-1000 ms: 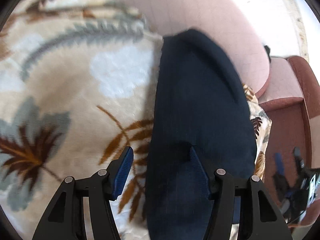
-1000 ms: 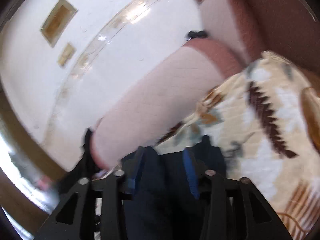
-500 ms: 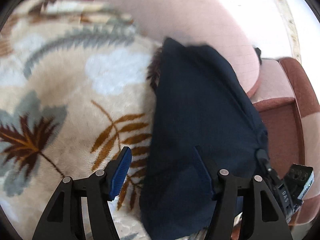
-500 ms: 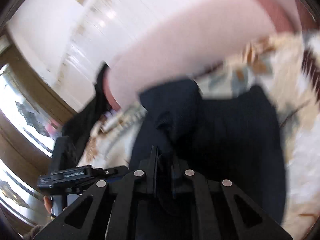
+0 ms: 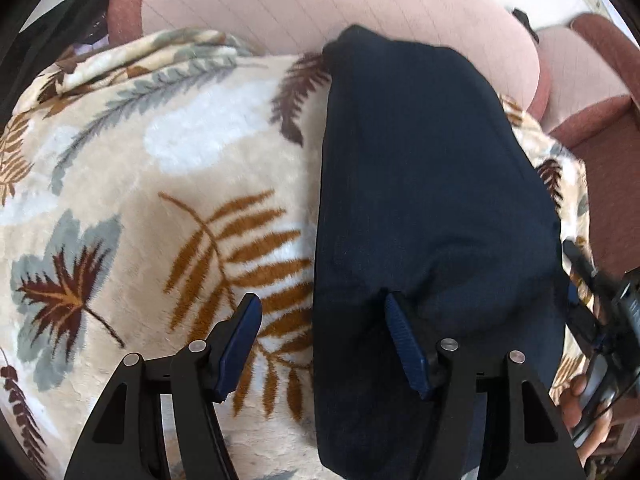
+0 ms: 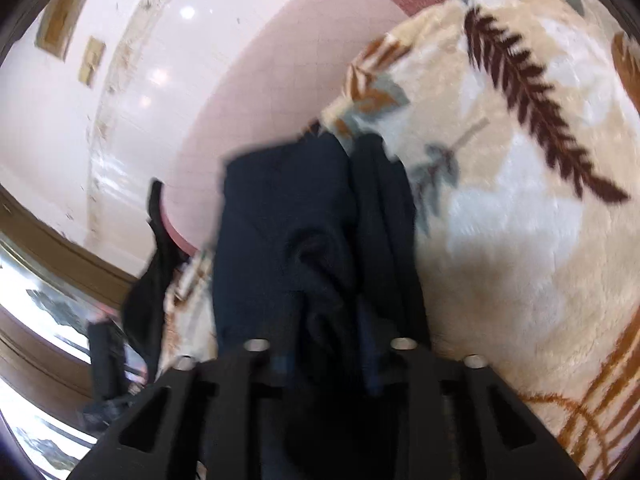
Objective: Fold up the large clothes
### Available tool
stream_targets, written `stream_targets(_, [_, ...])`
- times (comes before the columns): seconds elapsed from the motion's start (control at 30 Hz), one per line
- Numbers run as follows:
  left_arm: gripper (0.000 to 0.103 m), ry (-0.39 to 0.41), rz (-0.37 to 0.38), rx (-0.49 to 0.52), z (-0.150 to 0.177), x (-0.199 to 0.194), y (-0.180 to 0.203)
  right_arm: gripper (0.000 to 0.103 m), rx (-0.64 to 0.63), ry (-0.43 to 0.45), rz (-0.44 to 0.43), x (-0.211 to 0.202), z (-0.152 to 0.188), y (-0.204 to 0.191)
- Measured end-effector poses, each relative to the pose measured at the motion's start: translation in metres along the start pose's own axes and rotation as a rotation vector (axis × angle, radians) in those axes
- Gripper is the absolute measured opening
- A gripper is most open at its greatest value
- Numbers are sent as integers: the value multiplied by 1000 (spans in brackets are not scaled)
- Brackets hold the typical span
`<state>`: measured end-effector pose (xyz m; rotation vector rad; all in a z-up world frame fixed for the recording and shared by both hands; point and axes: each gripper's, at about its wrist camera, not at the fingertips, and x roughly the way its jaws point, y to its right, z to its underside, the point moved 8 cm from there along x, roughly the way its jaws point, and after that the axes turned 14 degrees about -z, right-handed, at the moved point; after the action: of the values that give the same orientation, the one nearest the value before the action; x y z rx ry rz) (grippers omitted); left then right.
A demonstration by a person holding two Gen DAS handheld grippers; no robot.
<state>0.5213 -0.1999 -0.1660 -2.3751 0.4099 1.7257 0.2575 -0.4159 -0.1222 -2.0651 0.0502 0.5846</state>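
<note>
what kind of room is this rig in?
Probably a home living room: a pink sofa draped with a leaf-print blanket, dark clothing laid on it, and a glossy tiled floor.

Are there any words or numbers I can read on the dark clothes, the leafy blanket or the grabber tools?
None can be read.
dark garment: no label or print shows.
leaf-patterned blanket: only leaves, no words.
right gripper: a small marking at the picture's edge, too blurred to read.
</note>
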Motion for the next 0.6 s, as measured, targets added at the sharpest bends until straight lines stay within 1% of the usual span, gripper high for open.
stream_targets(0.03, [63, 1, -2, -2, -1, 0, 0, 49, 10, 26, -19, 1, -9, -4])
stream_targets(0.07, [63, -1, -3, 1, 0, 0, -1, 59, 15, 32, -28, 2, -13, -7])
stream_targets(0.1, [63, -4, -13, 6, 1, 0, -1, 64, 26, 21, -26, 8, -17, -8])
stream_targets(0.17, [63, 10, -24, 11, 2, -6, -3, 62, 40, -22, 10, 25, -18, -6])
stream_targets(0.2, [63, 28, -33, 14, 1, -9, -2, 37, 27, -41, 12, 28, -20, -9])
stream_targets(0.23, [63, 43, -42, 18, 0, -10, -1, 12, -10, -42, 20, 27, -21, -14])
stream_targets(0.27, [63, 56, -56, 27, -1, -11, 0, 4, -57, -21, 33, 23, -24, -20])
stream_targets(0.3, [64, 62, -67, 38, -2, -9, 2, 4, -93, 24, 35, 15, -27, -24])
stream_targets(0.33, [66, 62, -72, 46, -2, -8, 4, 3, -96, 47, 47, 10, -28, -20])
stream_targets(0.37, [66, 57, -76, 53, -1, -4, 6, 3, -72, 51, 77, 10, -27, -8])
stream_targets(0.43, [66, 46, -76, 59, 0, 2, 10, 2, -1, 14, 132, 18, -21, 21])
stream_targets(0.5, [66, 46, -83, 58, 2, 4, 11, 1, 51, -14, 137, 23, -12, 37])
stream_targets(0.57, [66, 57, -103, 64, 3, 3, 11, 2, 55, -1, 115, 17, -10, 33])
stream_targets(0.6, [66, 58, -107, 68, 4, 2, 11, 6, 57, 5, 114, 12, -9, 28])
